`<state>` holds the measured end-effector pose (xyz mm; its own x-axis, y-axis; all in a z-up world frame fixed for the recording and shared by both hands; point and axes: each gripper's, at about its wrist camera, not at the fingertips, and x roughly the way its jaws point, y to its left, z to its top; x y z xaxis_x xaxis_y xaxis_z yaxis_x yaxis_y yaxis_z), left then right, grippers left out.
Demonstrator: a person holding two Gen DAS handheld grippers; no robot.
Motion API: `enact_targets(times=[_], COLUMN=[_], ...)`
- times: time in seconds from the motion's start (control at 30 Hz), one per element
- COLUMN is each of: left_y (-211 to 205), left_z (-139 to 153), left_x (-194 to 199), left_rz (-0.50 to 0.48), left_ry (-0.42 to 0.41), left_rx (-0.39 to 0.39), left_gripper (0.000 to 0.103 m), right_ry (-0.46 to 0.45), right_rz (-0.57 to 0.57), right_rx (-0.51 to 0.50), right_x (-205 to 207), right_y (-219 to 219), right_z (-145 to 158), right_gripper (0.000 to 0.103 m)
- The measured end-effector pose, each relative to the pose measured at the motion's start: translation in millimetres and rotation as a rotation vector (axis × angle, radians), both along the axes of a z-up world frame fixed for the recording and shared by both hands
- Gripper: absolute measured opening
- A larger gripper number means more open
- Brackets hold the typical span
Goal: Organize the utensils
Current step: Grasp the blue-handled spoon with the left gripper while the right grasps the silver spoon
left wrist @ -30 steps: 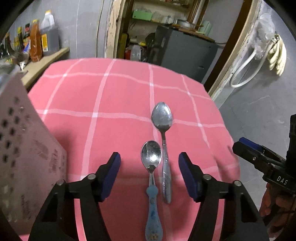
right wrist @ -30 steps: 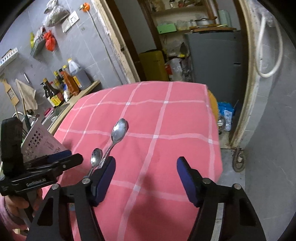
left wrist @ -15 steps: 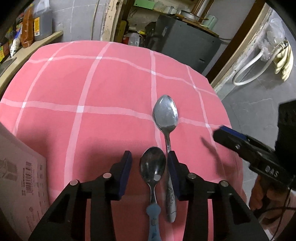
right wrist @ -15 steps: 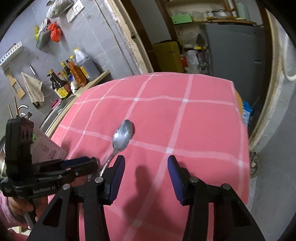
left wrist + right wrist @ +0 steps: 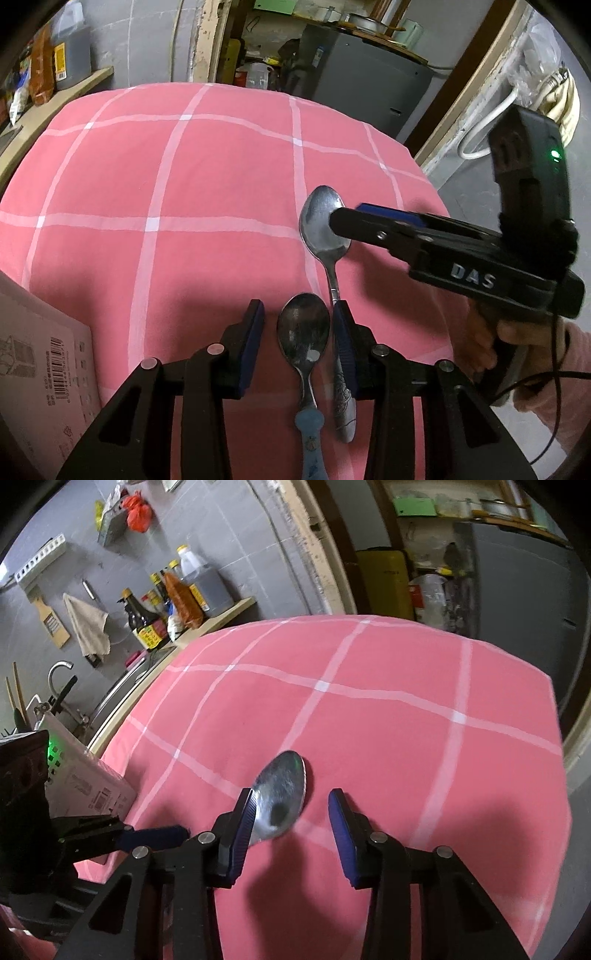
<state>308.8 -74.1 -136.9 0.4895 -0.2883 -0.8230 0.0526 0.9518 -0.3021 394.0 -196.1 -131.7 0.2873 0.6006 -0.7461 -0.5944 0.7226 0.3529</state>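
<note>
On a pink checked tablecloth (image 5: 184, 192), 2 spoons lie side by side. The left gripper (image 5: 299, 332) closes around the blue-handled spoon (image 5: 304, 343), pads not yet touching; the right gripper (image 5: 291, 812), also closing, straddles the larger spoon (image 5: 282, 794) unclamped.

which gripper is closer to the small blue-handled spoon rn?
Left. The left gripper straddles the blue-handled spoon, jaws closing, pads not yet touching it. The right gripper is over the big spoon bowl, jaws closing.
</note>
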Motion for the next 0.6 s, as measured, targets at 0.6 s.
enact_targets(times=[0.6], left_y=[-9], left_z=[-1], left_x=[5], left_rz=[-0.048], left_ry=[0.029], left_rx=[0.046], left_gripper=[0.011], right_ry=[0.055], right_rz=[0.056], right_rx=[-0.016], right_x=[19], right_y=[9], right_z=[-5], right_gripper=[0.011])
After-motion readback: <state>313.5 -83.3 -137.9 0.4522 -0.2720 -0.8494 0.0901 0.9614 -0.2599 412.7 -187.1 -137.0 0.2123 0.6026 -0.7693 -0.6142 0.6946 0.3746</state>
